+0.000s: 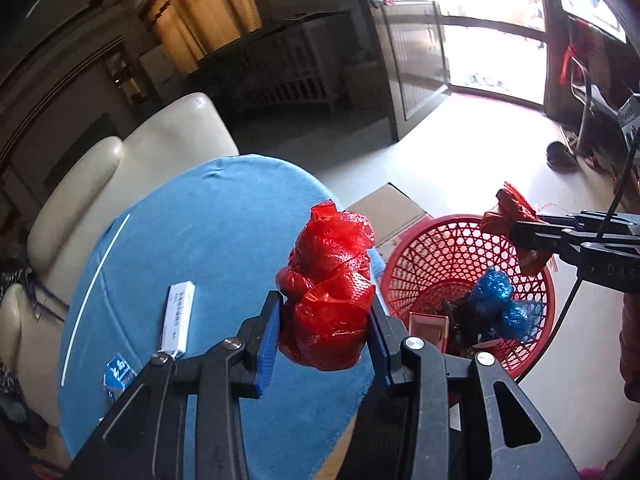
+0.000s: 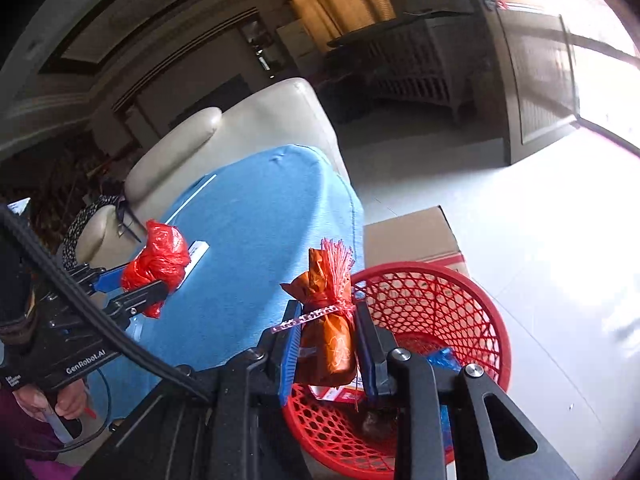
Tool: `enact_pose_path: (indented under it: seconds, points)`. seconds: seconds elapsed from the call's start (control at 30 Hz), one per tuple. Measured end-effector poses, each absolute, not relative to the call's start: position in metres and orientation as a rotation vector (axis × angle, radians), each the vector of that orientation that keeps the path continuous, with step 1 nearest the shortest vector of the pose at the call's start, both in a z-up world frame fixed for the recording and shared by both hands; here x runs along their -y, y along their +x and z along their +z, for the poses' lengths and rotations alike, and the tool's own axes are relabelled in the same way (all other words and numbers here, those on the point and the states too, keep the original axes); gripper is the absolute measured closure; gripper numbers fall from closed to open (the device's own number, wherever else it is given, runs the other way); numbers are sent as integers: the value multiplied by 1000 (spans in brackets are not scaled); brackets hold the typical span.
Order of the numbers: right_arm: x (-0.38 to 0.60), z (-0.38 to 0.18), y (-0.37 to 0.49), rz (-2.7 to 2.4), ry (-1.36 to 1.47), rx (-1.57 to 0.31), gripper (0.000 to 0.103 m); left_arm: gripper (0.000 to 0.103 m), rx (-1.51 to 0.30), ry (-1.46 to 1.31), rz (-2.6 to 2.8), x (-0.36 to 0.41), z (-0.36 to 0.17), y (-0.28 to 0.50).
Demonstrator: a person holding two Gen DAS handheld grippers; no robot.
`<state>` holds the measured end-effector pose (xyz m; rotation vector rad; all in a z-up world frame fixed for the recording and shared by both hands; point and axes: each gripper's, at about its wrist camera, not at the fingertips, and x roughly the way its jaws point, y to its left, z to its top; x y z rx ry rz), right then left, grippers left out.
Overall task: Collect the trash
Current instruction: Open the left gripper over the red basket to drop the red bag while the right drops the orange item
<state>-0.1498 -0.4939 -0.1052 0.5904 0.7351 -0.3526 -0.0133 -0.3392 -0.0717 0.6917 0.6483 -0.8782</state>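
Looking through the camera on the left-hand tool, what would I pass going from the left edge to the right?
Cream sofa → small white box on the blue table → crumpled red plastic bag clamped in the left gripper → red mesh basket → orange wrapper pinched in the right gripper.
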Motion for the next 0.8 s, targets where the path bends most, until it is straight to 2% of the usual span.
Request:
enact_pose_path:
  seconds: [0.63, 0.8]
  points:
    - [530, -122, -184, -444, 686, -707, 74, 59, -756, 736, -1072, 395, -107, -40]
    - [535, -120, -186, -461, 688, -696, 74, 44, -738, 730, -1071, 395, -105, -38]
